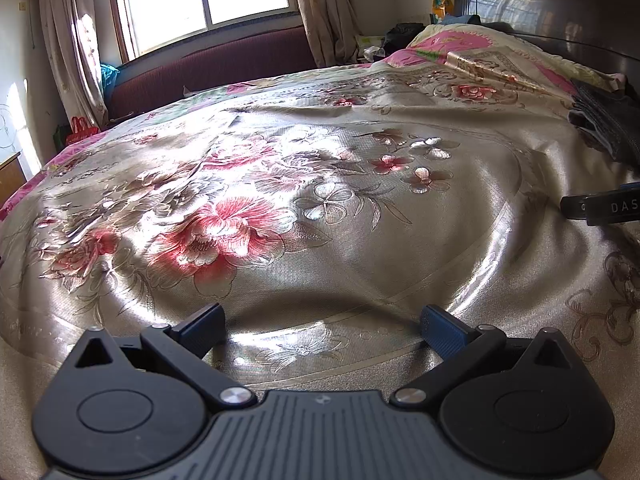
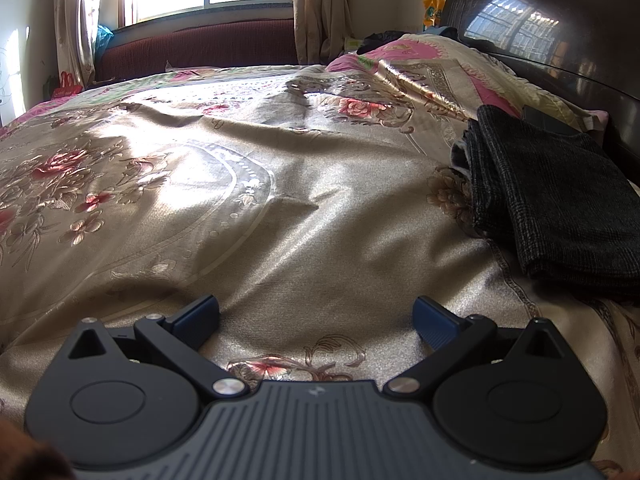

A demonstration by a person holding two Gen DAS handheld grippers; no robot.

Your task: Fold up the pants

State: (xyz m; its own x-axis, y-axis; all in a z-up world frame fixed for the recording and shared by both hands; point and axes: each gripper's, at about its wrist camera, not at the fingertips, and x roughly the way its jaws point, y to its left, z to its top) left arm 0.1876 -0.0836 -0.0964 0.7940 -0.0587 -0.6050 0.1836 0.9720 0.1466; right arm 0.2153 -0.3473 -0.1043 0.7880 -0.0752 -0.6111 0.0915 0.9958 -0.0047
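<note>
My left tongs [image 1: 322,326] and right tongs [image 2: 316,318] both hang spread and empty over the bed [image 2: 320,208]. The pants [image 2: 556,200] lie folded, dark, off to my right near the headboard [image 2: 560,40]. A careless reach could snag the slippery bedspread and topple that stack.

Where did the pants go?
The pants lie folded on the bed's right side, close to the dark headboard and just below the pink pillow. In the left wrist view they peek in at the right edge.
</note>
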